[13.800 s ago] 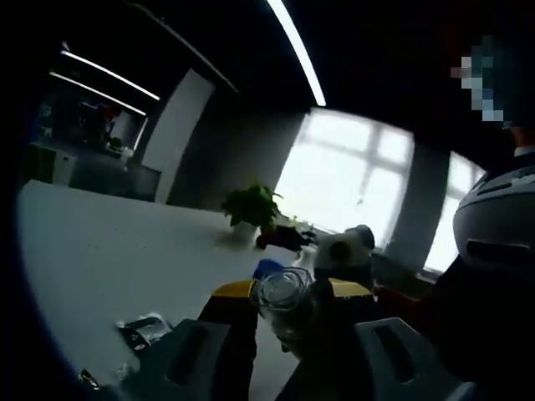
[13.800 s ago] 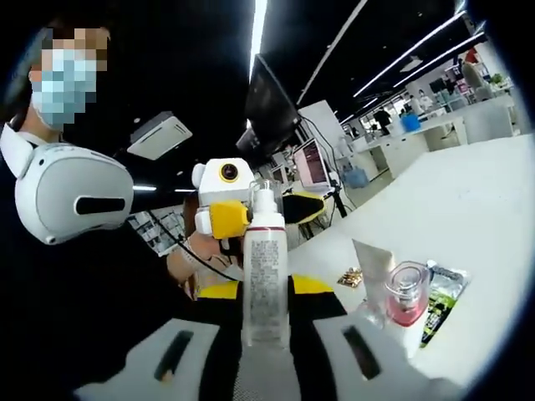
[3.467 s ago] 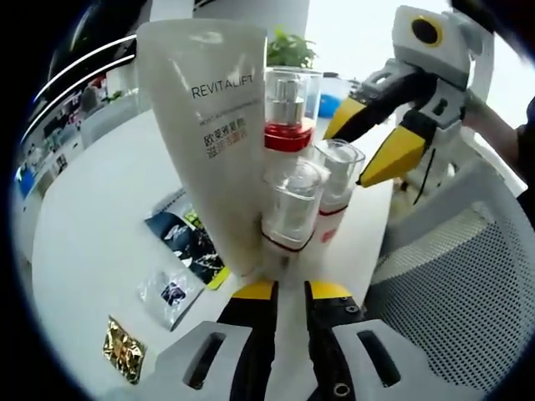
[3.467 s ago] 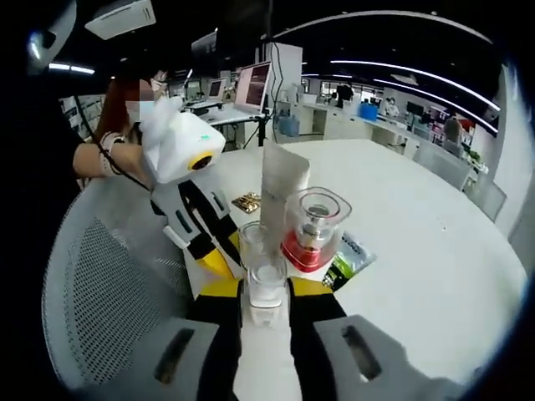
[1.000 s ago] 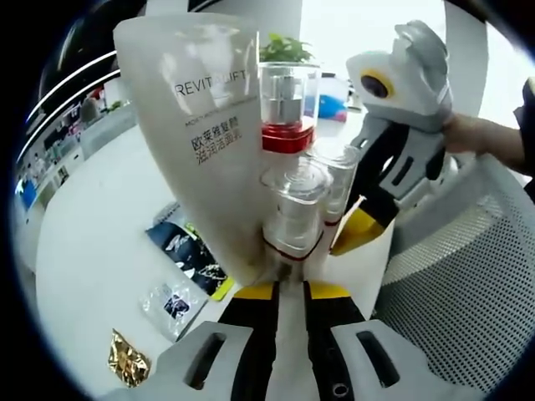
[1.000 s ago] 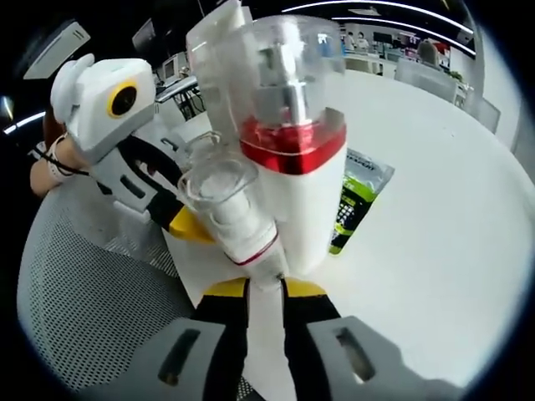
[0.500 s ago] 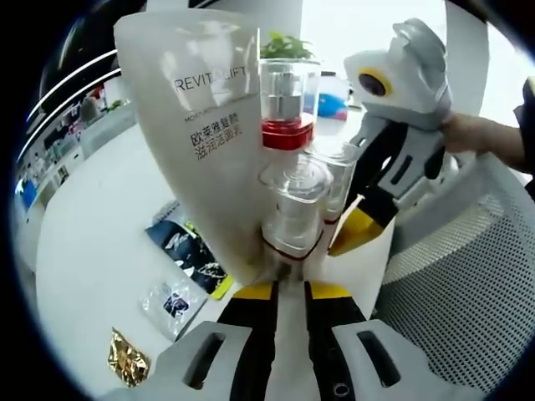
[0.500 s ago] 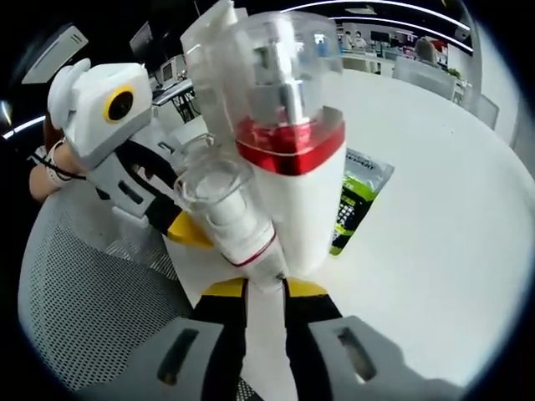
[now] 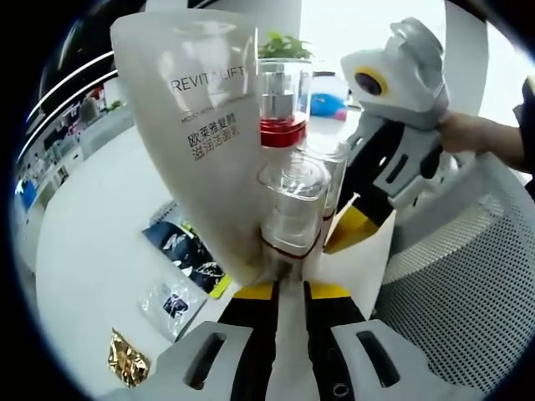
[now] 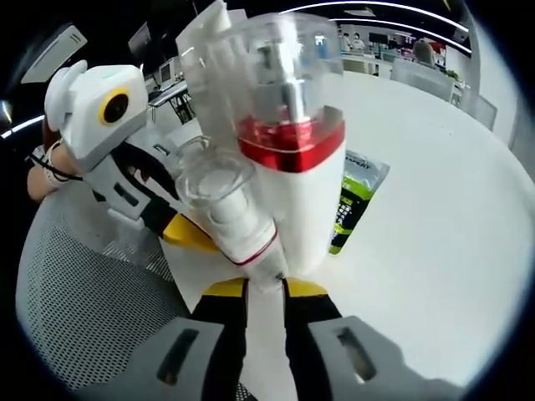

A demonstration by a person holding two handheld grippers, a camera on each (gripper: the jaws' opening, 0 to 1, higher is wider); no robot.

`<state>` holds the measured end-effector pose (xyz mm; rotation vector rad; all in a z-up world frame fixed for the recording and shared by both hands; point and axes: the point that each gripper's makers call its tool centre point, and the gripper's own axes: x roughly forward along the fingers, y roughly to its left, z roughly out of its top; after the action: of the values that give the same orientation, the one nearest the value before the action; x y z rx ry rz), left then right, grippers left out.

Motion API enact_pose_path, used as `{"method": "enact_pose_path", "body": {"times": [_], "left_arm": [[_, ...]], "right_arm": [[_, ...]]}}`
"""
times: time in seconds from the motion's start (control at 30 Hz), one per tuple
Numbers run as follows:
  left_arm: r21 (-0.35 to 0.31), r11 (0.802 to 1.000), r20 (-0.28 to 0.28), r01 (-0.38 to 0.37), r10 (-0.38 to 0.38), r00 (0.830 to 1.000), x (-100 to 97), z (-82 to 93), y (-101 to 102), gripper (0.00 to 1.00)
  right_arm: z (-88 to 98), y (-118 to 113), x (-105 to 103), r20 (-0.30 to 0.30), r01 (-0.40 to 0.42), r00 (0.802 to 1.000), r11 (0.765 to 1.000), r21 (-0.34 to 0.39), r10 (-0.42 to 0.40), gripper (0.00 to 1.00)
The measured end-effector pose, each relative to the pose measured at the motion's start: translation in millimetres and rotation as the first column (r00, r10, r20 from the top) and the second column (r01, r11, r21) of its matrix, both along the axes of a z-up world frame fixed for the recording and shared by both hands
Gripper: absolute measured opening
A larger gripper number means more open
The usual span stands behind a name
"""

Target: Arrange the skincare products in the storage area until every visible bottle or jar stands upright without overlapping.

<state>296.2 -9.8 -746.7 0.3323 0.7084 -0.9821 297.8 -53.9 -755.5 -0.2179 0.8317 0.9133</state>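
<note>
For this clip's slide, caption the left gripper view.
Left gripper shut on a small clear-capped bottle beside the standing white tube; right gripper alongside.

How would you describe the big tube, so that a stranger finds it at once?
On the white table stands a tight group of skincare containers. The tall white squeeze tube rises at its edge, flat and wide at the top. It alone bears the word REVITALIFT; its neighbours are clear-capped pump bottles.

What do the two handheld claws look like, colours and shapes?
Each claw has two black fingers with yellow tips, rising from pale grey slotted blocks. The left claw and right claw match. From the outside, the right claw has a white and grey shell, black panels and a yellow-ringed round eye. The hand behind it has a dark sleeve.
</note>
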Motion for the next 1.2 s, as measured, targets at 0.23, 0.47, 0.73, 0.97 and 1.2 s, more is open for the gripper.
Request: {"method": "enact_pose_path", "body": {"times": [0.23,0.47,0.73,0.97,1.2], "left_arm": [[0.001,1.000,0.001,0.001,-0.001,1.000,0.2,-0.2,0,0.09],[-0.003,1.000,0.004,0.001,-0.001,1.000,0.5,0.9,0,0.09],[-0.012,1.000,0.013,-0.012,0.012,1.000,0.7,5.3,4,0.11],[-0.030,0.998,0.030,-0.061,0.062,0.998,6.0,21.1,16,0.15],[-0.047,0.989,0.105,-0.138,0.143,0.984,15.7,50.0,38,0.31]], "right_arm": [[-1.2,0,0,0.006,-0.008,1.000,1.000,-0.012,0.008,0.15],[2.1,-1,-1,0.008,-0.005,1.000,1.000,-0.006,0.005,0.16],[8.9,-7,-7,0.028,0.004,1.000,1.000,-0.017,-0.004,0.19],[26.3,-7,-10,0.058,0.033,0.998,0.999,0.011,-0.033,0.25],[43.1,-12,-13,0.098,0.036,0.994,0.999,0.021,-0.038,0.37]]}}
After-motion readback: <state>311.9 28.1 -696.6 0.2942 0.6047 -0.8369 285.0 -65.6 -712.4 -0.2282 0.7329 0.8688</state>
